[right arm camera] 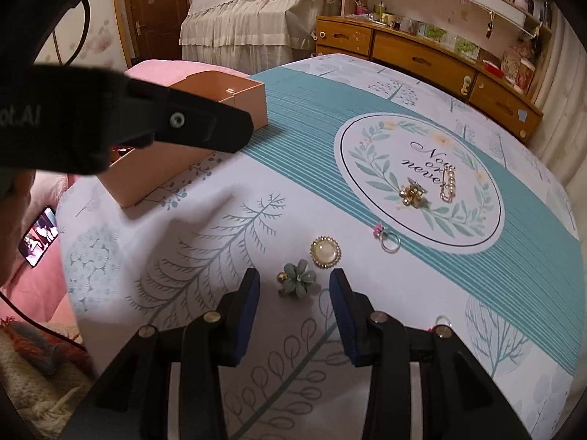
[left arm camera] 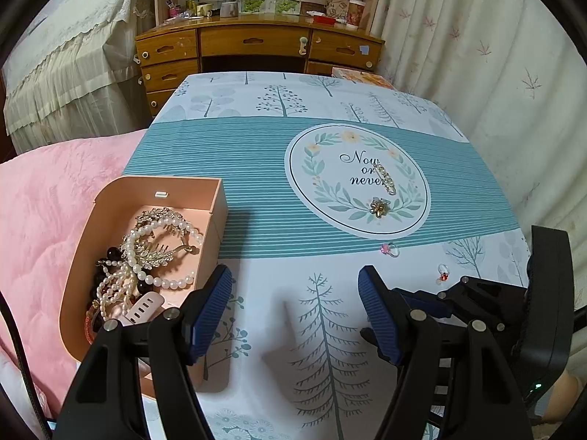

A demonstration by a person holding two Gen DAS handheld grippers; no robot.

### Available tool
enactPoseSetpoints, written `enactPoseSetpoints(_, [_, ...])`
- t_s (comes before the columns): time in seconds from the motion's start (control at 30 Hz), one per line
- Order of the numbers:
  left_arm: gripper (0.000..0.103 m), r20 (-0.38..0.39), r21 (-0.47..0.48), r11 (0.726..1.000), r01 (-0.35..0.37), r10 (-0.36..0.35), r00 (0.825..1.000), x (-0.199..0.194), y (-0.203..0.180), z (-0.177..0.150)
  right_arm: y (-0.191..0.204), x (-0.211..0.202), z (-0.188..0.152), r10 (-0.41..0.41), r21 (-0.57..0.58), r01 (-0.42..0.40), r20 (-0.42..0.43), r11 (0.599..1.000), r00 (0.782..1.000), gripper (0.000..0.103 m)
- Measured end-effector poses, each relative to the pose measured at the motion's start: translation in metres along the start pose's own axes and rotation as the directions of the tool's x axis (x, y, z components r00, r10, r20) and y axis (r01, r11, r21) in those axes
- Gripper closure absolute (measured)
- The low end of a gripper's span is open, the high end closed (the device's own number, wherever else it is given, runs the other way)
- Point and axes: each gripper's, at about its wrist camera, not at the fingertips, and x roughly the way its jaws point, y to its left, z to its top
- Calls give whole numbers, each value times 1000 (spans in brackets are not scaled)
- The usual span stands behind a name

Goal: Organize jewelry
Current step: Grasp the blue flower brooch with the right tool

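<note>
- Left gripper (left arm camera: pixel 295 311): fingers spread wide, nothing between them, over bare counter (left arm camera: pixel 256 146); pink jewelry box (left arm camera: pixel 154 198) (pearls inside) just left of the left finger.
- Right gripper (right arm camera: pixel 294 306): fingers partly open, gripping nothing; green flower piece (right arm camera: pixel 299 279) lies just ahead of their tips.

I see a table under a tree-print tablecloth (right arm camera: pixel 513 286). On it: pink box (left arm camera: pixel 216 216) at left edge; gold clip (right arm camera: pixel 412 193) and pearl pin (right arm camera: pixel 448 184) on the round emblem; pink-stone ring (right arm camera: pixel 387 239), round brooch (right arm camera: pixel 325 252), green flower piece (right arm camera: pixel 298 278) nearer me.
</note>
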Motion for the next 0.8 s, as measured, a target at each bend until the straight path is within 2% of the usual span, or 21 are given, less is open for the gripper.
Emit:
enactPoseSetpoints(0.1, [33, -1, -5, 1000, 1, -1, 1000, 1, 2, 2, -1, -1, 1, -1, 6, 1, 9, 1000, 1000, 83])
enactPoseSetpoints(0.17, [33, -3, -4, 1000, 4, -4, 1000, 2, 2, 4, -6, -3, 0, 25, 33, -25, 12, 999, 1000, 84])
enactPoseSetpoints(0.3, [33, -4, 16, 1000, 9, -9, 1000, 6, -4, 9, -12, -10, -3, 17, 60, -18, 28, 998, 999, 85])
enactPoseSetpoints(0.43, [33, -8, 52, 998, 21, -20, 1000, 17, -20, 17, -34, -29, -3, 3, 139, -15, 82, 990, 997, 85])
enactPoseSetpoints(0.53, [33, -4, 93, 995, 36, -36, 999, 29, -37, 24, -57, -44, -3, -50, 209, 24, 121, 978, 991, 85])
enactPoseSetpoints(0.57, [33, -3, 104, 994, 45, -45, 999, 35, -43, 27, -74, -53, -3, -100, 264, 59, 144, 963, 985, 85])
enactPoseSetpoints(0.8, [35, -40, 90, 991, 100, -97, 994, 79, -73, 43, -112, -68, -10, -177, 394, 92, 185, 915, 967, 85])
